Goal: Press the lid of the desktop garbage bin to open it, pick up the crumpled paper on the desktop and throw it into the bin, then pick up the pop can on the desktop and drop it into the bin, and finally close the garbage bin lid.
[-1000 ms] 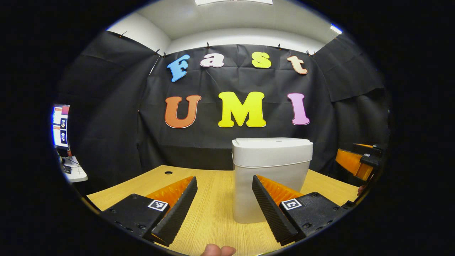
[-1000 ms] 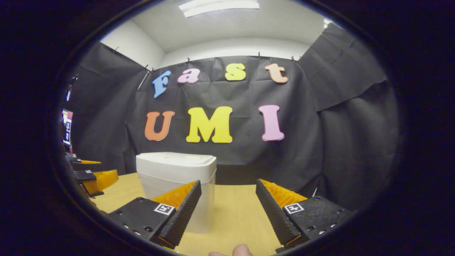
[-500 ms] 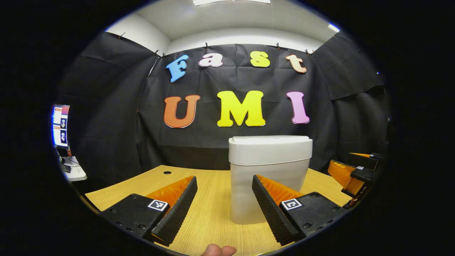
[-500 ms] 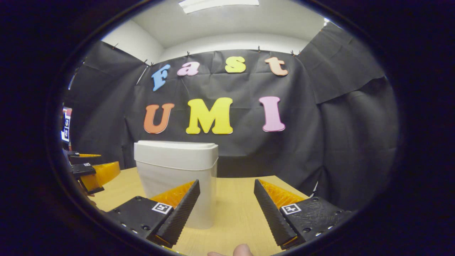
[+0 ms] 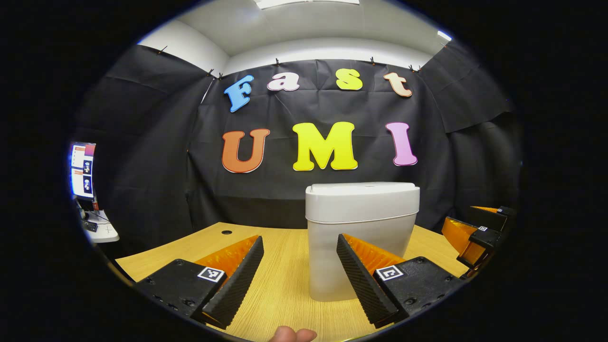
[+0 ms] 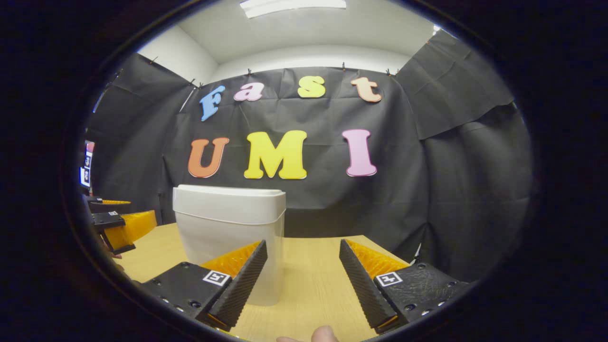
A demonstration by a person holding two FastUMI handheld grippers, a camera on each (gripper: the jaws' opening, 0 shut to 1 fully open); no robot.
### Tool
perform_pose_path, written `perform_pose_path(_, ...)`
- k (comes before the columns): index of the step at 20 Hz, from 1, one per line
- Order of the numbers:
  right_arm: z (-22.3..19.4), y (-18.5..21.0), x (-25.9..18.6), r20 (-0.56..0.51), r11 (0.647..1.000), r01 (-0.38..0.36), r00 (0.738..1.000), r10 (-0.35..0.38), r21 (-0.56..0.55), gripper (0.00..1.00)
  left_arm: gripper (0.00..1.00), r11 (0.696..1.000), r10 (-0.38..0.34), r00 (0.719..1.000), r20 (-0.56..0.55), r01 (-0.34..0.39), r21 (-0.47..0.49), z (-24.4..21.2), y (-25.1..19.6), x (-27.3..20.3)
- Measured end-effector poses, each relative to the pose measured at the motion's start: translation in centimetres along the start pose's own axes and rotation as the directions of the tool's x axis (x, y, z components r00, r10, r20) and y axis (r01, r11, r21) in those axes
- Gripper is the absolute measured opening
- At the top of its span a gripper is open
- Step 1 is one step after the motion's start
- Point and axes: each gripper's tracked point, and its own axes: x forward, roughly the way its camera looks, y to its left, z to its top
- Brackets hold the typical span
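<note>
Standing upright on the wooden tabletop (image 5: pixel 285 280), the white garbage bin (image 5: pixel 361 237) is seen with its lid (image 5: pixel 363 190) closed flat. In the left gripper view it is placed just ahead of the left claw (image 5: pixel 300 278), partly behind that claw's right finger; in the right gripper view the bin (image 6: pixel 228 232) is found left of centre, behind the left finger of the right claw (image 6: pixel 303 280). A smooth, matte plastic body with rounded corners is shown, tapering slightly below a wider lid band.

Both claws are held released, their fingers spread wide with nothing between them, above the tabletop. Ribbed, sawtooth-like inner faces are seen on the fingers, and small square markers are carried on their mounts. The right claw (image 5: pixel 475 230) is also seen at the right edge of the left gripper view, and the left claw (image 6: pixel 118 225) at the left edge of the right gripper view.

A light wood grain is shown on the tabletop, with a small round hole (image 5: pixel 226 232) near its far left. Creased black cloth (image 6: pixel 451 156) is hung around the booth, under a white ceiling with a light panel (image 6: pixel 292 5). A monitor (image 5: pixel 81 170) is seen far left.
</note>
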Motion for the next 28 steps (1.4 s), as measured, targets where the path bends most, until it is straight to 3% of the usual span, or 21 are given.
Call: perform_pose_path(28,0.8,-0.5,-0.3,0.018,1.0,0.011,1.0,-0.011,0.005,0.95,1.0,1.0,-0.02,1.0,0.017,0.02,-0.001,1.1,-1.3,-0.3)
